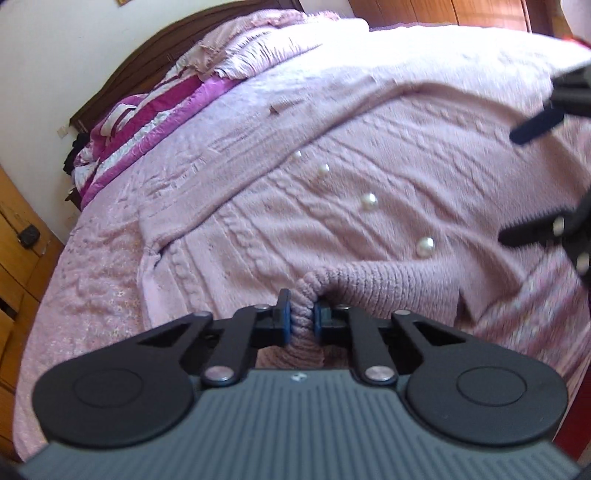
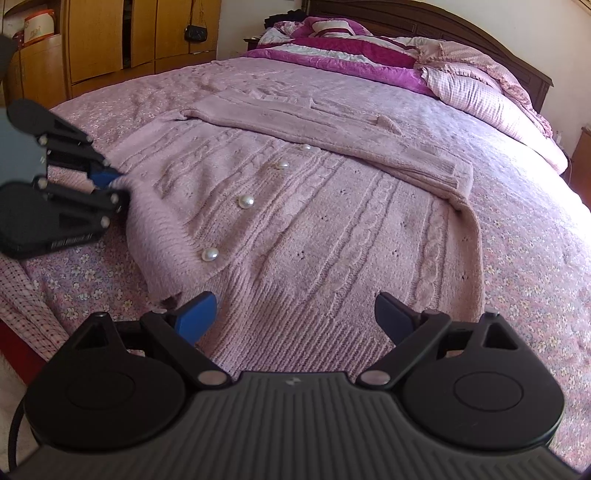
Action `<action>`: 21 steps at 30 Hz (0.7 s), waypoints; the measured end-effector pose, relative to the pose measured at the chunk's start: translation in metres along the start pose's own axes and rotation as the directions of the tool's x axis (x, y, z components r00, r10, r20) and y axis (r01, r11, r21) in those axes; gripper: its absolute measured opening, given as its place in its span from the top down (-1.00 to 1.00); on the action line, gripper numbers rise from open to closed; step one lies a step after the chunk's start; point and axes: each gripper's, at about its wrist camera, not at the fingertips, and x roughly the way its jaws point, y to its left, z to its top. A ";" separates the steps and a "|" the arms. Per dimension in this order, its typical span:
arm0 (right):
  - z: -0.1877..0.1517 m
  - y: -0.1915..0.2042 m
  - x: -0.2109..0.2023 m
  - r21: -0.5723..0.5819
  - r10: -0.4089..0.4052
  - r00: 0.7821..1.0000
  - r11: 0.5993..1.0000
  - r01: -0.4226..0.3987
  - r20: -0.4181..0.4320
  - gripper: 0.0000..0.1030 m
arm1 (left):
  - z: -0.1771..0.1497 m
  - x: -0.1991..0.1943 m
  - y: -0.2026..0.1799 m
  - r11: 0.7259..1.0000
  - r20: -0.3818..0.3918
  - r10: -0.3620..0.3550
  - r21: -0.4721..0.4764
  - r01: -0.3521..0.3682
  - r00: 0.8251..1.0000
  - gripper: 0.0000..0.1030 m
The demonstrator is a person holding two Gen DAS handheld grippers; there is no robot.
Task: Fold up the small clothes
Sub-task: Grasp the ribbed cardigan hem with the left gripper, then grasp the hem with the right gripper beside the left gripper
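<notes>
A pink cable-knit cardigan with several pearl buttons lies flat on the bed, one sleeve folded across its chest. My left gripper is shut on the ribbed hem of the cardigan, the knit bunched between its blue pads. From the right wrist the cardigan fills the middle, and the left gripper shows at its left edge, pinching the fabric there. My right gripper stands open just above the ribbed hem, nothing between its fingers; it also shows at the right edge as the right gripper.
The bed has a pink floral cover. Folded magenta and white quilts and a pillow lie by the dark headboard. Wooden wardrobes stand beyond the far side, a small black bag hanging there.
</notes>
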 end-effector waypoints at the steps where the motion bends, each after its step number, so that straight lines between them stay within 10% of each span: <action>1: 0.000 0.001 0.000 -0.003 0.003 1.000 1.000 -0.003 0.000 -0.87 | 0.002 -0.001 0.002 1.000 0.009 -0.003 -0.018 0.003 1.000 0.74; 17: 0.003 0.023 0.016 -0.131 -0.026 0.999 0.991 0.021 -0.041 -0.82 | 0.020 -0.018 0.036 0.972 0.092 -0.011 -0.231 0.032 0.996 0.75; 19: 0.005 0.015 0.014 -0.097 -0.033 0.999 0.995 0.030 -0.023 -0.55 | 0.018 -0.019 0.037 0.971 0.094 -0.008 -0.237 0.030 0.996 0.75; 21: 0.007 0.007 0.012 -0.049 -0.015 1.000 0.999 0.015 -0.013 0.18 | 0.015 -0.020 0.037 0.968 0.096 -0.009 -0.248 0.033 0.995 0.75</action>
